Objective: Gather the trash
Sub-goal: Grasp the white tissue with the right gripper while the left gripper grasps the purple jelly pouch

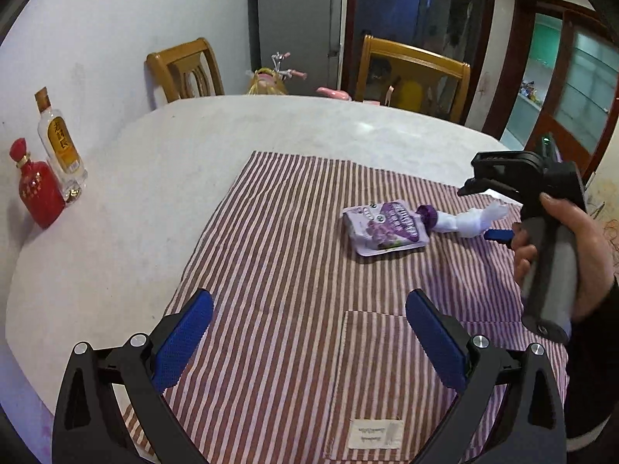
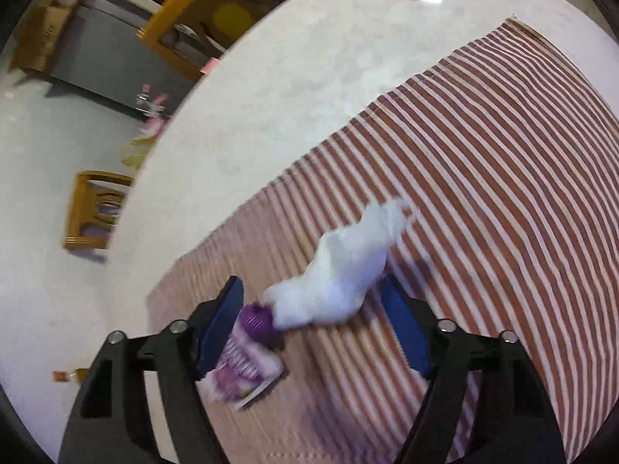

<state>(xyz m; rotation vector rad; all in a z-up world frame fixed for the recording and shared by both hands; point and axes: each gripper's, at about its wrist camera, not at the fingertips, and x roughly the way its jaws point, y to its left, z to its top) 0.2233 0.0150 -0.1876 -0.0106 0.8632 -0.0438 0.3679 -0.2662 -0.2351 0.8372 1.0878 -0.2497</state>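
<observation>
Two trash items lie touching on the striped cloth (image 1: 294, 270) over the tabletop (image 1: 162, 178): crumpled tissue (image 2: 340, 274) and purple pouch (image 1: 385, 228). Right hand-held gripper (image 2: 313, 317) straddles the tissue, part-open, pads not yet pressing; centre on the tissue, clear of the pouch cap. Left hand-held gripper (image 1: 309, 344) hangs wide open, empty.

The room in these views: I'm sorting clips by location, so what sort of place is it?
Most likely a home dining room. A round table carries a striped cloth, wooden dining chairs stand around it, and two liquor bottles sit by the wall.
</observation>
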